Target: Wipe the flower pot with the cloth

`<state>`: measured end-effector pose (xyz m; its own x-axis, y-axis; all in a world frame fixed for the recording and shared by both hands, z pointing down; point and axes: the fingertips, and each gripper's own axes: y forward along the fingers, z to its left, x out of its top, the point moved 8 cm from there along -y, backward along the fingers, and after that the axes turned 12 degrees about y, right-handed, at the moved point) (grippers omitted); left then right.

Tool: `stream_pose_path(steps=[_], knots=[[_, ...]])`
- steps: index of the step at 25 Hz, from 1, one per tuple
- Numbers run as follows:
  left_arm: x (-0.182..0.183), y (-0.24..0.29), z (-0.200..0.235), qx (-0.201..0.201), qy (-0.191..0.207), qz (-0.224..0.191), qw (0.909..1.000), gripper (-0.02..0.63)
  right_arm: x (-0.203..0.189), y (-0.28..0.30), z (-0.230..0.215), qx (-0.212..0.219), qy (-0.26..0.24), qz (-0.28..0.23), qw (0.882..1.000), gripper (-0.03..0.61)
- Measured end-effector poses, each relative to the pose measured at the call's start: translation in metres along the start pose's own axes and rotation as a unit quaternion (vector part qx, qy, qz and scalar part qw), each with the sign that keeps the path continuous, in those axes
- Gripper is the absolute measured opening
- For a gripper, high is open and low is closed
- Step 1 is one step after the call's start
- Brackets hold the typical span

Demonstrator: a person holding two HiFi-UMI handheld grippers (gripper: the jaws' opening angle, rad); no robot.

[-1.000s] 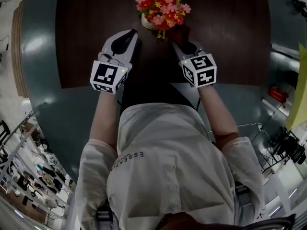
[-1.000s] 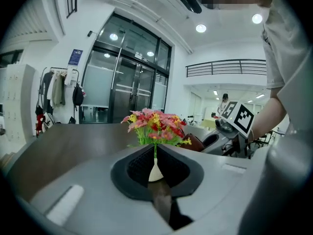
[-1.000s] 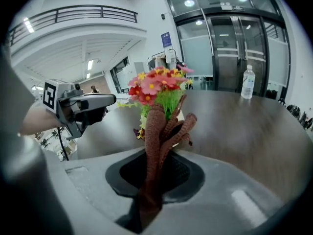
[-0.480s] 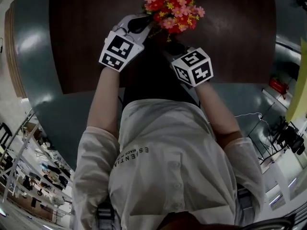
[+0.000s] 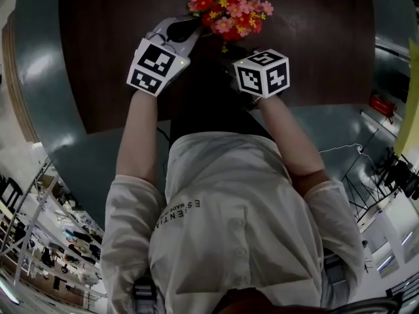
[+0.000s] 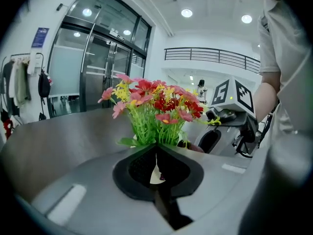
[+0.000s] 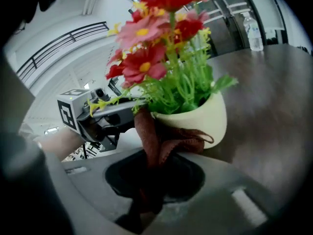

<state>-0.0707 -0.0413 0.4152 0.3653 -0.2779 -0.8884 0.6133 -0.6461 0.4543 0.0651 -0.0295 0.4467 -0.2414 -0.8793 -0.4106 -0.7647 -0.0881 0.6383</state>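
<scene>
Flower pot (image 7: 200, 116), cream and filled with flowers (image 5: 222, 5), stands at the far side of the dark tabletop (image 5: 314, 44). Right gripper (image 7: 154, 160), at the pot's near right, is clenched on a brown cloth (image 7: 156, 141) that touches the pot's wall. Left gripper (image 6: 156, 148), jaws together, points at the pot's left side.

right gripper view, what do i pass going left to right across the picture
left gripper → cloth → flower pot → water bottle far back on the table
</scene>
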Motion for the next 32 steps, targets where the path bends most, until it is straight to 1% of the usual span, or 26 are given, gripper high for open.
stream_pose_path(steps=[5, 8, 12, 16, 18, 22, 26, 32], knots=[[0.001, 0.001, 0.0, 0.004, -0.003, -0.004, 1.0, 0.02, 0.001, -0.027, -0.025, -0.036, 0.035, -0.033, 0.998, 0.057], [0.003, 0.002, 0.0, 0.003, -0.016, -0.006, 0.9998, 0.02, 0.006, -0.045, -0.043, -0.063, 0.057, -0.061, 0.995, 0.055], [0.002, 0.003, -0.001, 0.003, -0.036, -0.012, 0.9993, 0.019, 0.019, -0.068, -0.064, -0.096, 0.062, -0.092, 0.989, 0.055], [-0.003, 0.002, -0.004, 0.005, -0.049, -0.014, 0.9987, 0.018, 0.042, -0.079, -0.08, -0.123, 0.059, -0.126, 0.983, 0.057], [-0.002, 0.003, -0.003, 0.008, -0.051, -0.015, 0.9985, 0.018, 0.056, -0.071, -0.083, -0.115, 0.042, -0.12, 0.985, 0.057], [-0.002, 0.004, -0.004, 0.015, -0.054, -0.022, 0.9982, 0.017, 0.069, -0.045, -0.077, -0.082, -0.005, -0.065, 0.994, 0.057], [-0.002, 0.0, -0.004, 0.025, -0.063, -0.03, 0.9972, 0.017, 0.064, -0.041, -0.068, -0.074, -0.034, -0.038, 0.996, 0.056], [-0.004, 0.002, -0.003, 0.029, -0.081, -0.04, 0.9955, 0.017, 0.046, -0.044, -0.065, -0.036, -0.064, 0.009, 0.997, 0.055]])
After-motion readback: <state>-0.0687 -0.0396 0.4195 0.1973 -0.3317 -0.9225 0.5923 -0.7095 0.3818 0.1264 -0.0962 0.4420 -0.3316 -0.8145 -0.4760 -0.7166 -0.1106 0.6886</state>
